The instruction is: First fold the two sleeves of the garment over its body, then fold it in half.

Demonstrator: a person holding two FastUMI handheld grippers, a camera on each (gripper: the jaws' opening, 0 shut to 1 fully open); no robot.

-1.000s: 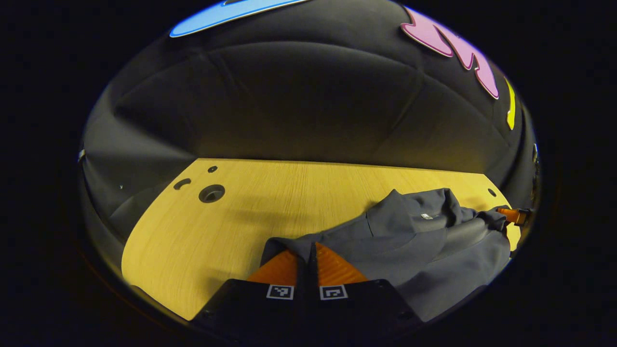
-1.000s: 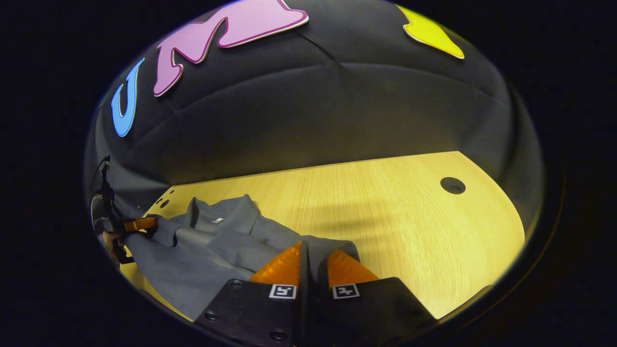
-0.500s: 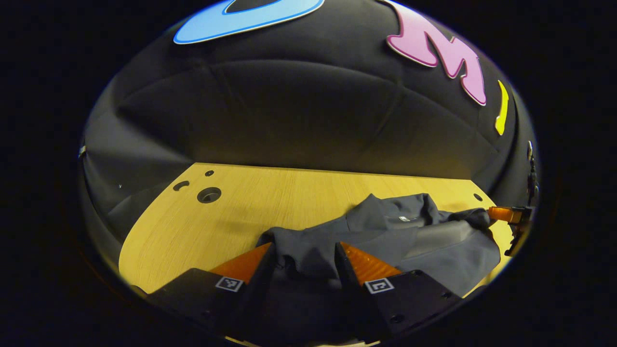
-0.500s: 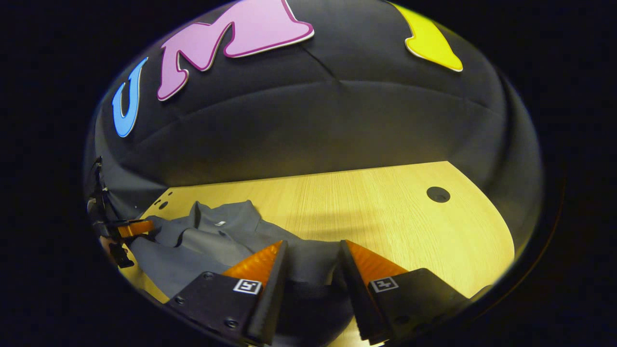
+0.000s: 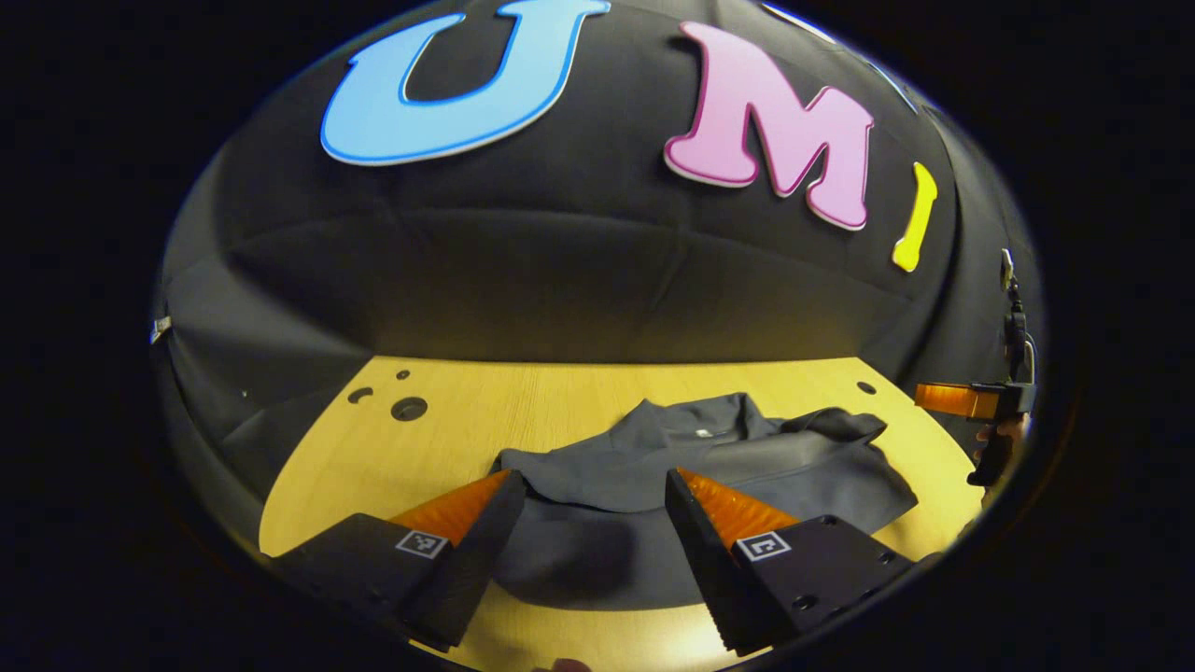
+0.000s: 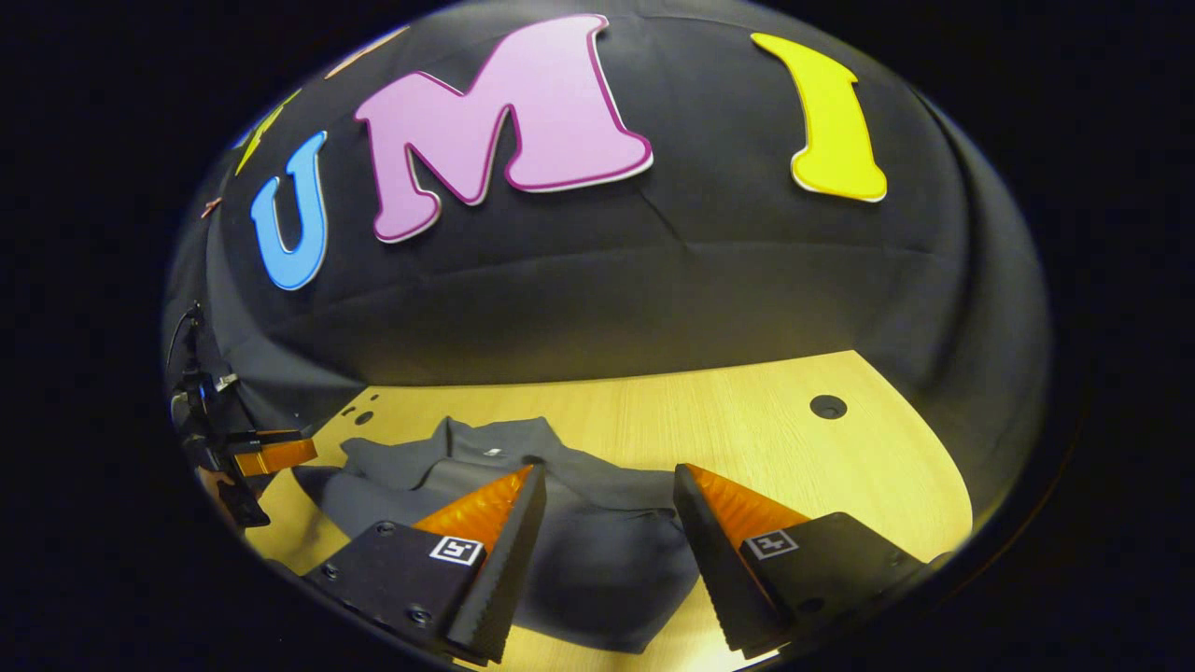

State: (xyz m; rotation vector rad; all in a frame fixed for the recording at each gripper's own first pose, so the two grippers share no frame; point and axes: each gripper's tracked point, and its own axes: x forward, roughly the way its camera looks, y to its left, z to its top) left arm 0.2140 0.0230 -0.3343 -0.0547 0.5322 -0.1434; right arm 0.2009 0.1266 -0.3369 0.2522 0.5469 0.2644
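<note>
A dark grey collared garment (image 5: 691, 462) lies rumpled on the wooden table (image 5: 523, 397), its collar toward the back wall and cloth bunched at both sides. In the left gripper view my left gripper (image 5: 588, 485) hovers open above the near part of the garment, nothing between its fingers. The right gripper view has the garment (image 6: 579, 532) below my right gripper (image 6: 607, 476), which is open and holds nothing. The right gripper (image 5: 971, 399) appears at the far right in the left gripper view, off the cloth. The left gripper (image 6: 266, 457) sits at the far left of the right gripper view.
Round cable holes mark the table: one at the back left (image 5: 408, 408) in the left gripper view, one at the back right (image 6: 827, 406) in the right gripper view. The black cloth wall closes the back. Bare wood lies on both sides of the garment.
Both grippers were shut on the garment's side parts one second ago; they have opened, let the cloth drop, and risen up and back. The garment now lies lower on the table.
</note>
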